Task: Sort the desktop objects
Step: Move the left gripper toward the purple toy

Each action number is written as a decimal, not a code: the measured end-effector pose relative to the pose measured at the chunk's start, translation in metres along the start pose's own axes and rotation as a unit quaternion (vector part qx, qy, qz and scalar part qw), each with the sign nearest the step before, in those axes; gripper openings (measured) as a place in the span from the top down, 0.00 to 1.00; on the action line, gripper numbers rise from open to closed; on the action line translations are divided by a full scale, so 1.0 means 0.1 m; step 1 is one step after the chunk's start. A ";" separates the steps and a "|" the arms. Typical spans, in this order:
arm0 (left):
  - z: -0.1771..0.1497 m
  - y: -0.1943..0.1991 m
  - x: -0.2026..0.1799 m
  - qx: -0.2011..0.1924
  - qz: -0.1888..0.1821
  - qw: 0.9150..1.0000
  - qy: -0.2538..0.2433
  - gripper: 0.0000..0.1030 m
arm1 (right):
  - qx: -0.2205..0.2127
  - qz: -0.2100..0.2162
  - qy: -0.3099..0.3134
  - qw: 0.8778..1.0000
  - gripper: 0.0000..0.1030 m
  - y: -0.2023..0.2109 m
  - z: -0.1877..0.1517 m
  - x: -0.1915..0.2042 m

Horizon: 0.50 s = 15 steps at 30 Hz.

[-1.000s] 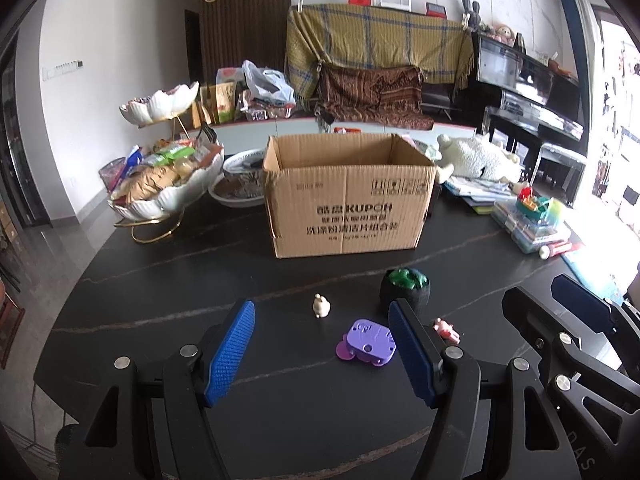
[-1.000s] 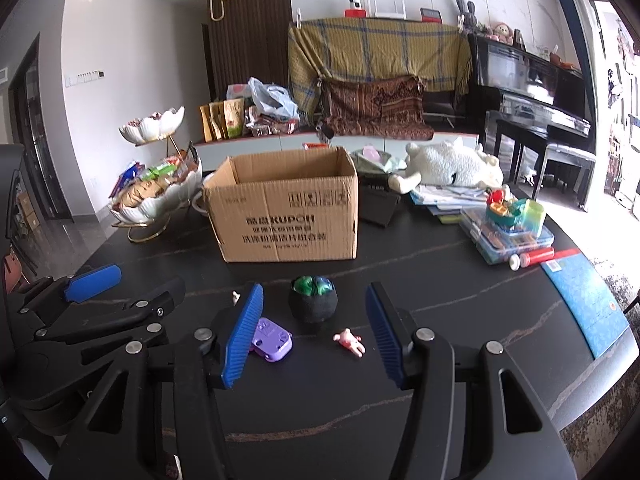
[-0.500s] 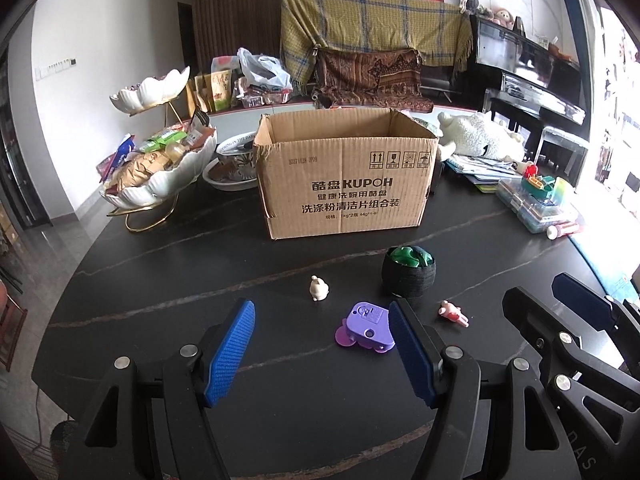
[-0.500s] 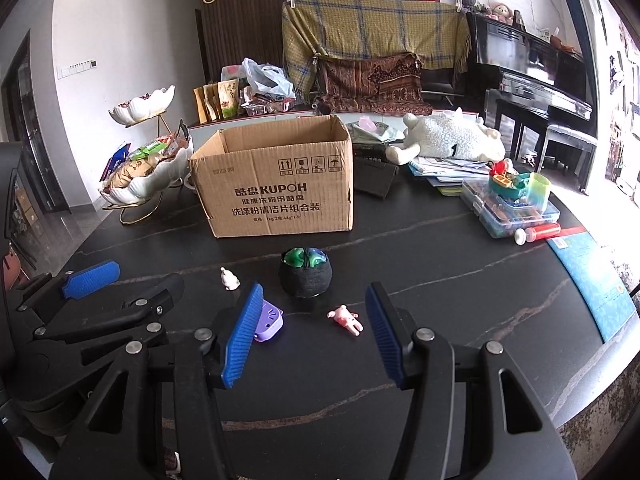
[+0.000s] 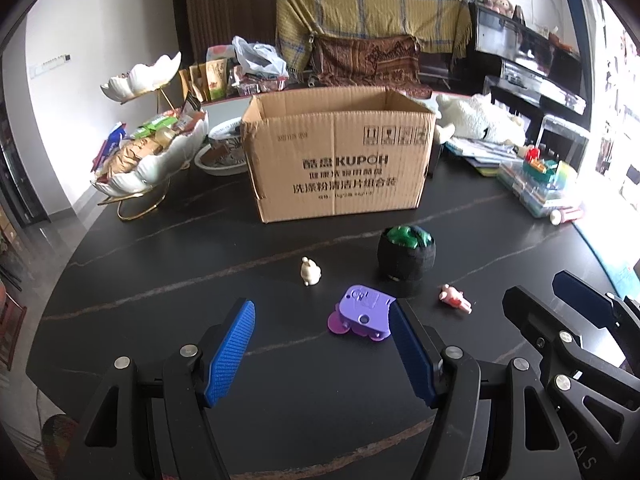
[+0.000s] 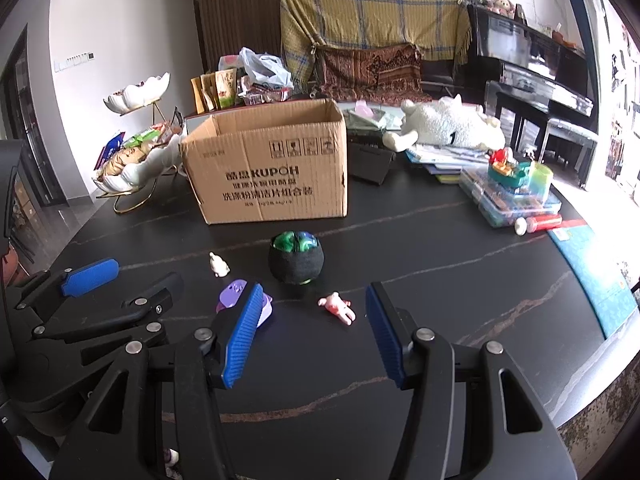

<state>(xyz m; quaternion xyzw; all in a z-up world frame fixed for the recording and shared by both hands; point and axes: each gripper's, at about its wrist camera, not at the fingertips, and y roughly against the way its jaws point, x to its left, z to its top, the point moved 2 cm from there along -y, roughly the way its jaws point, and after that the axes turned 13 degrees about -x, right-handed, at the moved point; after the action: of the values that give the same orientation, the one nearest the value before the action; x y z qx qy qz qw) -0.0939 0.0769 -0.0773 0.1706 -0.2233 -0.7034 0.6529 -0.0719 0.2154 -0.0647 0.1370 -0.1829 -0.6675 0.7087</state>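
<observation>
Now, change: both claws lower than a second ago, nearer the toys.
Left claw (image 5: 320, 354): spread, empty, purple toy (image 5: 363, 314) beside its right pad.
Right claw (image 6: 314, 336): spread, empty, pink figure (image 6: 338, 307) just beyond.
Cardboard box (image 5: 340, 160): far on counter (image 5: 160, 280), awaiting toys.

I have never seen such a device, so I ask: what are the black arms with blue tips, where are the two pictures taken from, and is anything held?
They are two hand-held grippers, each carrying its own camera that looks along its fingers. One picture is from the left gripper, the other from the right gripper. On the table lie a purple toy, a pink figure, a white figure, a black pouch and a box. Both grippers are open and hold nothing.
</observation>
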 end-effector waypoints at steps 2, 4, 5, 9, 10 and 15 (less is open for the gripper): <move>-0.02 -0.04 -0.01 0.004 0.001 1.000 -0.002 0.36 | 0.007 0.000 -0.002 1.000 0.50 -0.04 -0.04 -0.01; -0.04 -0.09 -0.02 0.009 0.002 1.000 -0.005 0.36 | 0.012 -0.001 -0.002 1.000 0.50 -0.08 -0.08 -0.02; -0.05 -0.10 -0.03 0.010 0.003 1.000 -0.005 0.36 | 0.016 -0.001 -0.001 1.000 0.50 -0.11 -0.09 -0.03; -0.09 -0.20 -0.02 0.019 -0.002 1.000 -0.003 0.36 | 0.026 -0.002 -0.001 1.000 0.50 -0.20 -0.14 -0.04; -0.11 -0.23 -0.02 0.023 -0.005 1.000 0.000 0.36 | 0.027 -0.001 -0.001 1.000 0.50 -0.22 -0.15 -0.04; -0.17 -0.36 -0.03 0.043 -0.016 0.999 0.005 0.36 | 0.038 -0.001 0.000 0.999 0.50 -0.31 -0.20 -0.06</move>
<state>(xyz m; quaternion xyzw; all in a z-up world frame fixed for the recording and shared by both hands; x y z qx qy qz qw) -0.1151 0.0800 -0.1109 0.2054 -0.2468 -0.7026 0.6350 -0.0911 0.2182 -0.0971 0.1639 -0.2078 -0.6612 0.7020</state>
